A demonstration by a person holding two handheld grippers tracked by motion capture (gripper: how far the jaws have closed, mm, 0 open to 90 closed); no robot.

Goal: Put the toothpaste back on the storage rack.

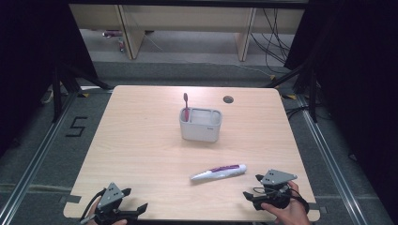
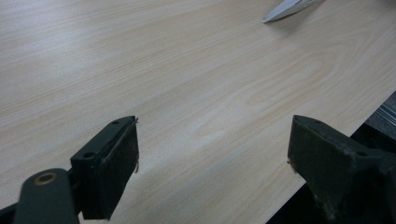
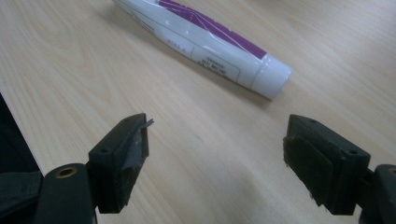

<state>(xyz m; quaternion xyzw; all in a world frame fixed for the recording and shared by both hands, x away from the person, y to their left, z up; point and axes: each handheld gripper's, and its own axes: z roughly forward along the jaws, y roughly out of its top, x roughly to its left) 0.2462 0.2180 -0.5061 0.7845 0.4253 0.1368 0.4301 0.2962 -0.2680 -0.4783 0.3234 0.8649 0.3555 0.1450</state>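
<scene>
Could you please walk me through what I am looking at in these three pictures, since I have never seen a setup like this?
A person sits at a wooden table and holds a hand-operated two-jaw tool in each hand. The high view looks down from above: the left gripper is at the bottom left, the right gripper at the bottom right. The other two pictures come from cameras riding on those tools, looking out between their black jaws. Both stand open and hold nothing. On the table lies a white and purple toothpaste tube, just ahead of the right gripper. Farther back stands a grey holder with a red toothbrush upright in it.
</scene>
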